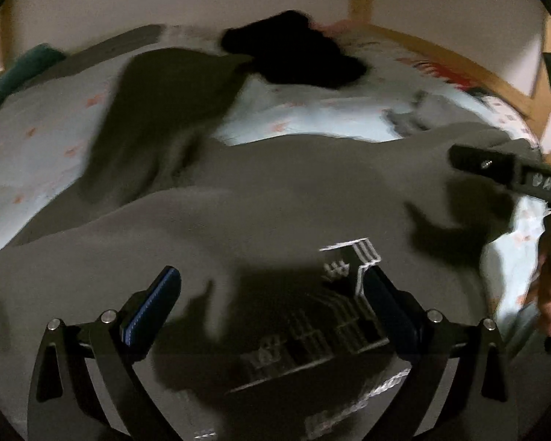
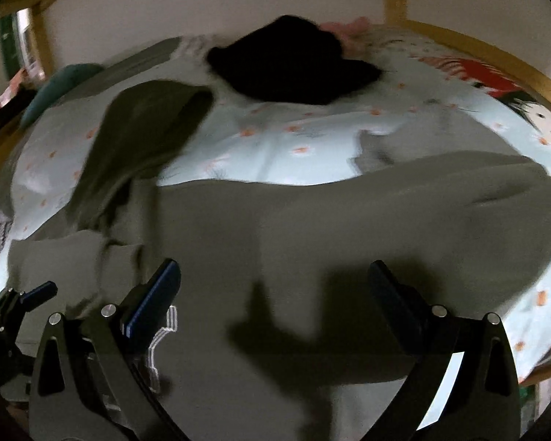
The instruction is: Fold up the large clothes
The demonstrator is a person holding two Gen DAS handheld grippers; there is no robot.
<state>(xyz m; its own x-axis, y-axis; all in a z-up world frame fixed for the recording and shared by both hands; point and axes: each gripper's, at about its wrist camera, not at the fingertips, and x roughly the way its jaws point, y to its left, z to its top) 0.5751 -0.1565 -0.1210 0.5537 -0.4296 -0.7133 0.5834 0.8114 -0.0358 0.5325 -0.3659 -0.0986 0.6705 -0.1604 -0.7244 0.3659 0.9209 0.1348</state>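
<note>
Sweatshirt [image 1: 275, 198], olive-grey, is lying spread across the bed [image 1: 47, 139], one sleeve [image 2: 143, 139] reaching toward the far edge. Both grippers, left gripper [image 1: 272, 294] and right gripper [image 2: 275, 286], are hovering with fingers wide apart, gripping nothing. Folding is probably just starting; next, pinching an edge.

Under your left gripper [image 1: 270, 288] the grey sweatshirt [image 1: 260, 198] is soft, matt cloth, its white printed graphic [image 1: 349, 257] looking smoother. Your gripper's arms are matt black plastic with shiny metal rivets [image 1: 108, 316], and its finger pads [image 1: 152, 303] look like ribbed blue rubber. In the upper centre of the frame, the black garment [image 2: 294, 62] is matt cloth. The printed bedsheet [image 2: 275, 136] is smooth fabric; the bed frame [image 2: 488, 58] is bare wood.
</note>
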